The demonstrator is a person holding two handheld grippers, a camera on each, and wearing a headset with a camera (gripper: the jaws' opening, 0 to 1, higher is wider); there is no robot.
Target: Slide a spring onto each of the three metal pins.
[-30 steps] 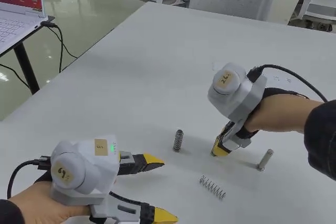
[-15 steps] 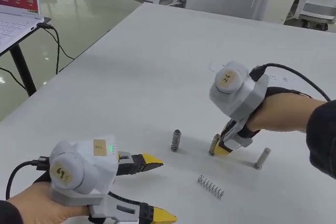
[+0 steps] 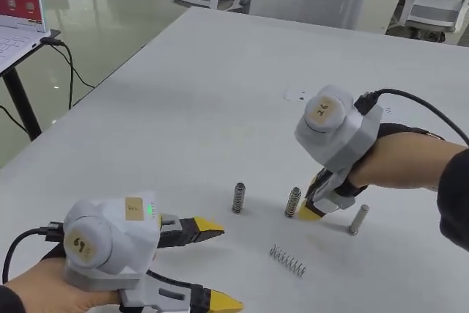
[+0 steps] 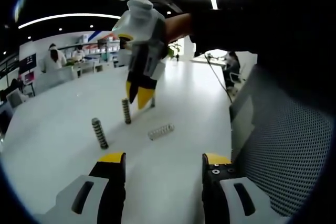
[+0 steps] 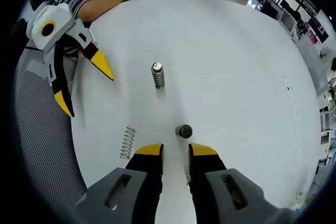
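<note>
Right gripper (image 3: pixel 311 209) at a spring-loaded pin (image 3: pixel 293 201), jaws slightly apart, empty.
Pin just ahead of its tips; loose spring (image 3: pixel 287 261) to its left, bare pin (image 3: pixel 357 219) beside it; left gripper (image 3: pixel 218 263) gapes wide, holding nothing.

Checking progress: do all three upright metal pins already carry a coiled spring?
No, the rightmost silver metal pin stands bare, and one coiled steel spring lies loose on the white table.

The left gripper (image 3: pixel 226 265) and the right gripper (image 3: pixel 306 214) were built as grey moulded housings with black, yellow-tipped jaws, were marked 69 and 26 on round tan labels (image 3: pixel 80 245), were fed by black cables (image 3: pixel 410 100), and a dark sleeve (image 3: pixel 456 196) was worn.
</note>
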